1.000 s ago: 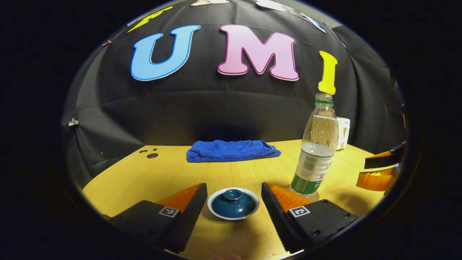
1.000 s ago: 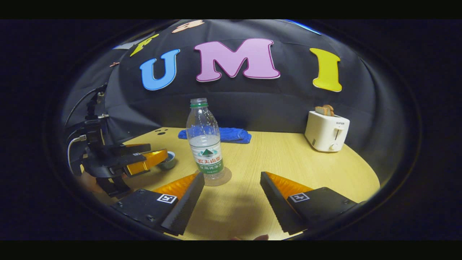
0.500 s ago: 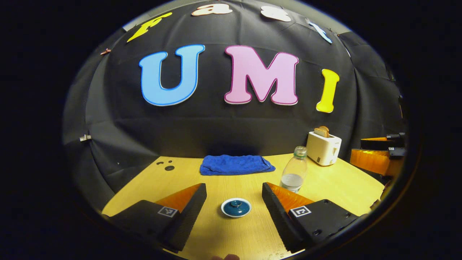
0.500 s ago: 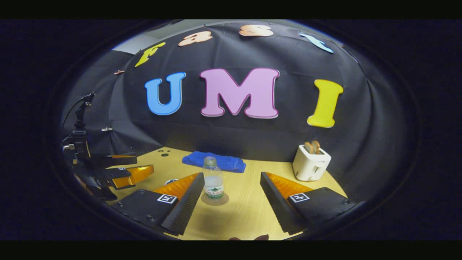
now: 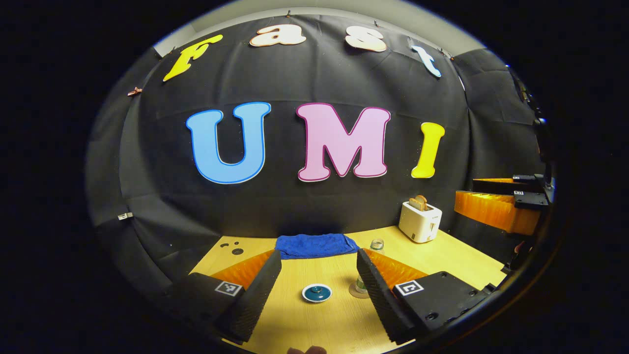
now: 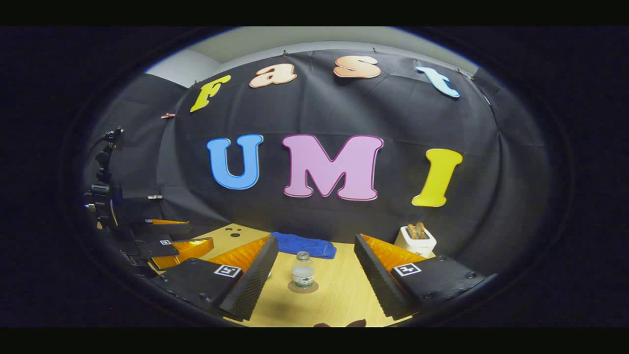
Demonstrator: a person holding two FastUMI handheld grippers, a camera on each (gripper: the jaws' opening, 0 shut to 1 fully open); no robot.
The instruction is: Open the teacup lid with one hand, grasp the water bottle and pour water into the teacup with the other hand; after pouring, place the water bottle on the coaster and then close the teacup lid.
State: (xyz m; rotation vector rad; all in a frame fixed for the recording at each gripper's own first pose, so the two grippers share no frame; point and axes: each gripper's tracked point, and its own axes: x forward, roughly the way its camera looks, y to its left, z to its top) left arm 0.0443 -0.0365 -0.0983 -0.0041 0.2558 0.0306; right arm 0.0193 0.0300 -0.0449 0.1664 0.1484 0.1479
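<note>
The dark blue teacup with its lid on stands on the wooden table, far below and between my left gripper's fingers. My left gripper is open and holds nothing. The water bottle stands upright on a round coaster, small and far below my right gripper, which is open and holds nothing. In the left gripper view the bottle is partly hidden behind the right finger. Each gripper shows at the other's side: the right gripper and the left gripper.
A folded blue towel lies at the back of the table by the wall. A white toaster with bread in it stands at the back right. Small dark holes mark the table's back left corner.
Both grippers have lifted high and drawn back from the table, still open. The teacup, bottle and toaster look much smaller and lower. Nothing on the table has moved.
</note>
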